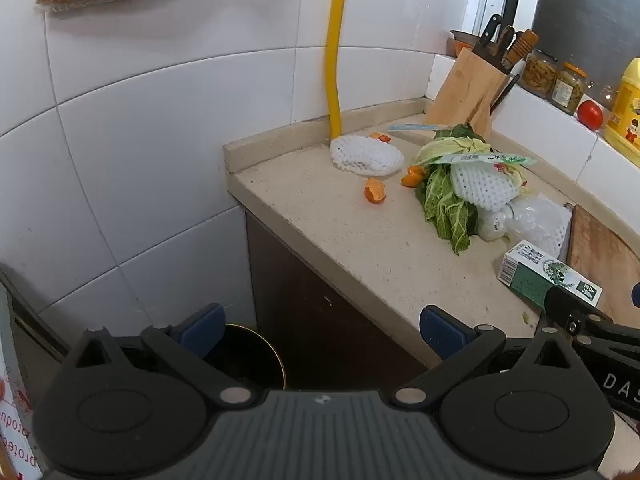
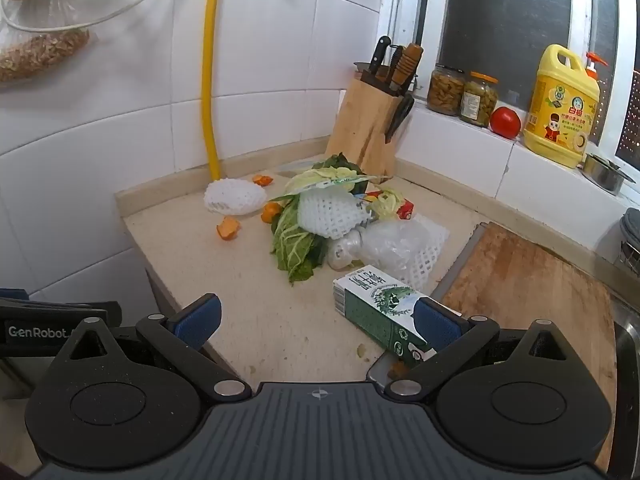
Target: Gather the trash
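Your beige countertop (image 2: pixel 256 320) fills the kitchen corner, with a wooden cutting board (image 2: pixel 532 292) at its right end and a dark trash bin (image 1: pixel 256 356) on the floor below its left end. Scraps crowd the back of the counter: green cabbage leaves (image 2: pixel 294 248), two white foam fruit nets (image 2: pixel 234 197), crumpled clear plastic (image 2: pixel 394 246) and orange peel pieces (image 2: pixel 228 227). Nearest you lies a green-and-white carton (image 2: pixel 372 304), flat, beside the board's edge. Your right gripper (image 2: pixel 318 318) hangs above the counter's front edge, jaws spread wide, empty, one pad overlapping the carton in view. Your left gripper (image 1: pixel 322 330) is equally wide and empty, over the bin.
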The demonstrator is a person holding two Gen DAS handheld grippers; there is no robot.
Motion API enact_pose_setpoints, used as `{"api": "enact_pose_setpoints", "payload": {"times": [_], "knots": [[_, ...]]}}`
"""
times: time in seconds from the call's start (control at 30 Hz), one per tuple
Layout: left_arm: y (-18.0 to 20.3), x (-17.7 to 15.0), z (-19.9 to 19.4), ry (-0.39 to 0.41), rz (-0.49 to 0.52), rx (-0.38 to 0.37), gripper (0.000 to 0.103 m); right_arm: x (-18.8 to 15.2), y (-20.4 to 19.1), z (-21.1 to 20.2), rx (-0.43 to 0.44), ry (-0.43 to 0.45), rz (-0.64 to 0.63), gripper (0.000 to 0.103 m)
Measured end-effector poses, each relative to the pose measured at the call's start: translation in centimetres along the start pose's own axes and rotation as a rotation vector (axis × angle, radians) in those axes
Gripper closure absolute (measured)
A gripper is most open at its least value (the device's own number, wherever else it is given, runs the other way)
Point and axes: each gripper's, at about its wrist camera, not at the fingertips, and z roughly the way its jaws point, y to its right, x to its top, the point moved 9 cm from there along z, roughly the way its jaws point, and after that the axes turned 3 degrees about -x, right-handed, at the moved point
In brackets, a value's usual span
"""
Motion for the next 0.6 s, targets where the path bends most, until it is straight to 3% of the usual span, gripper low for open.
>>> {"api": "enact_pose_setpoints", "payload": {"times": [0.6], "knots": [[-1.2,-2.1,0.1,-0.049,-0.022,-0.03,0.003,-1.5,-0.4,-0.6,-0.039,-0.037,-0.005,0.0]]}}
